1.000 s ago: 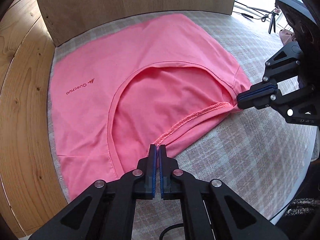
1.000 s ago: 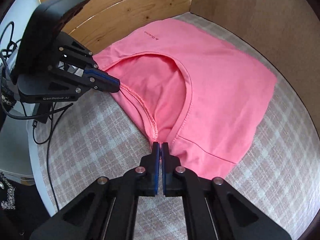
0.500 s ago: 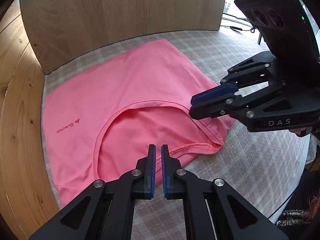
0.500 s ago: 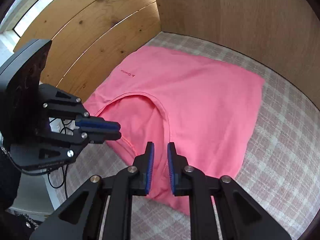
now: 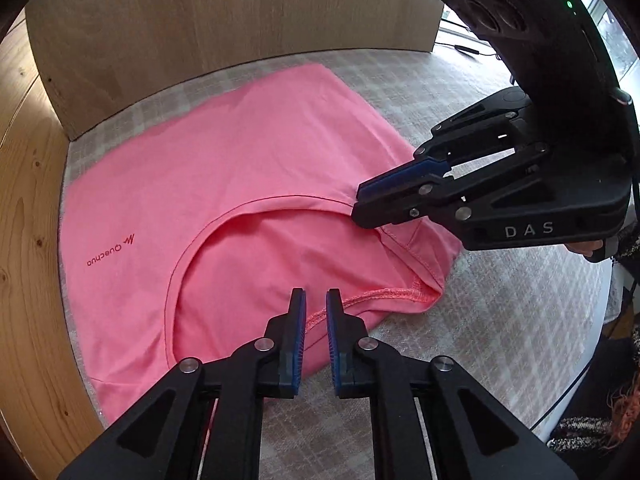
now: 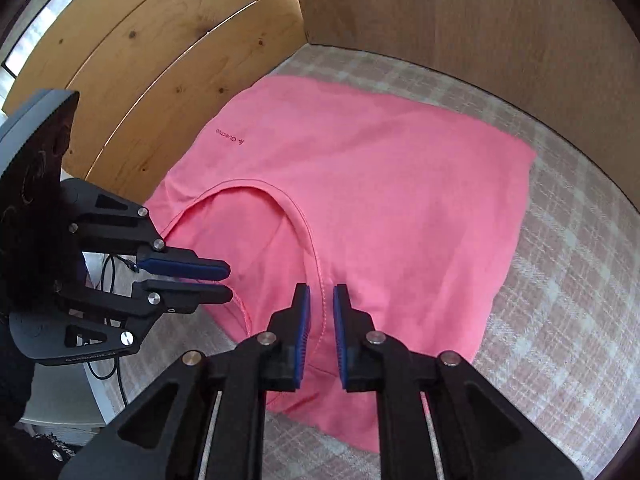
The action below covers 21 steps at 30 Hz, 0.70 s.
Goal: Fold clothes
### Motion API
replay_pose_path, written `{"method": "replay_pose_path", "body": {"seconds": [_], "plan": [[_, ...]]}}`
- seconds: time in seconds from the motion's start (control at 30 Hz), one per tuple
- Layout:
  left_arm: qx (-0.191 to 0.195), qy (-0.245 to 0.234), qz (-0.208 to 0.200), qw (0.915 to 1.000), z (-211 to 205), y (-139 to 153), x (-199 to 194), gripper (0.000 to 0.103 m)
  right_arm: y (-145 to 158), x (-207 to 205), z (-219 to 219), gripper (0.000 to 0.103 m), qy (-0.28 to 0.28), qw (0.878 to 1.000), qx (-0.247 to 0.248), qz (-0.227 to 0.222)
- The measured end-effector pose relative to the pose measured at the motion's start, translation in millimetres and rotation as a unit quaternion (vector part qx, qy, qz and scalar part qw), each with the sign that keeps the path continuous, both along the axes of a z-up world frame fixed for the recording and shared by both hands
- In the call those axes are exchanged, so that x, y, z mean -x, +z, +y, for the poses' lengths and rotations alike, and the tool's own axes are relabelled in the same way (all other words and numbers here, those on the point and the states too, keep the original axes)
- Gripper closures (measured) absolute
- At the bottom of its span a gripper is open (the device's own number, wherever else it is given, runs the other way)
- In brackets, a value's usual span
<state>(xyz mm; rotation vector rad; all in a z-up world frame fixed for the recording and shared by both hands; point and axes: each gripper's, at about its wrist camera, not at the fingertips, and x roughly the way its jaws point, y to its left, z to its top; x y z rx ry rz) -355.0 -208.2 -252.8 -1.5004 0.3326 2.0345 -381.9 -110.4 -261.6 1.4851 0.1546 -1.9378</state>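
Pink shirt (image 5: 248,184) folded flat on a checked cloth (image 5: 500,320), with both grippers parted just above its stitched neckline.

The shirt lies in the corner formed by wooden panels (image 5: 224,12), its logo (image 5: 111,250) facing up. The left gripper (image 5: 316,300) hangs over the neckline hem, jaws opening, a narrow gap between them, gripping nothing. The right gripper (image 6: 321,295) straddles the neckline seam, jaws slightly apart, pads not pressing the fabric.
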Motion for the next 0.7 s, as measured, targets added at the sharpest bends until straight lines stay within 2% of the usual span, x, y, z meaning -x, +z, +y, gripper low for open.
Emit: {"method": "replay_pose_path", "body": {"seconds": [0.03,0.07,0.13,0.17,0.2,0.27,0.43,0.57,0.6,0.63,0.67,0.7], "plan": [[0.01,-0.01,0.003,0.9999,3,-5,-3,0.074,3,-3,4,0.091,-0.004,1.0,-0.004,0.011],[0.02,-0.015,0.005,0.9997,5,-12,-5,0.069,6,-6,8,0.088,-0.008,1.0,-0.007,0.021],[0.034,-0.018,-0.003,0.9992,5,-28,-8,0.072,15,-10,22,0.073,-0.033,0.998,-0.018,0.049],[0.038,-0.015,-0.008,0.9991,4,-37,-8,0.08,18,-11,33,0.062,-0.055,0.996,-0.024,0.063],[0.034,-0.012,0.001,0.9994,2,-40,-9,0.085,20,-12,44,0.061,-0.077,0.994,-0.029,0.074],[0.026,-0.004,-0.01,0.9996,-2,-50,-8,0.095,16,-8,66,0.061,-0.11,0.992,-0.026,0.062],[0.036,-0.015,-0.008,0.9992,-3,-74,-15,0.097,-5,3,96,0.061,-0.159,0.987,0.003,-0.001],[0.041,-0.021,-0.007,0.9989,-2,-91,-20,0.1,-16,3,88,0.061,-0.141,0.99,0.011,-0.017],[0.041,-0.021,-0.007,0.9989,-3,-96,-21,0.1,-14,2,86,0.065,-0.136,0.991,0.01,-0.007],[0.041,-0.02,-0.008,0.9989,-4,-100,-22,0.101,-13,2,84,0.075,-0.129,0.992,0.013,-0.007],[0.041,-0.02,-0.008,0.9989,-4,-104,-22,0.101,-13,2,83,0.099,-0.122,0.992,0.019,-0.015],[0.041,-0.019,-0.008,0.999,-5,-107,-23,0.101,-10,1,83,0.099,-0.117,0.993,0.015,-0.011]]}}
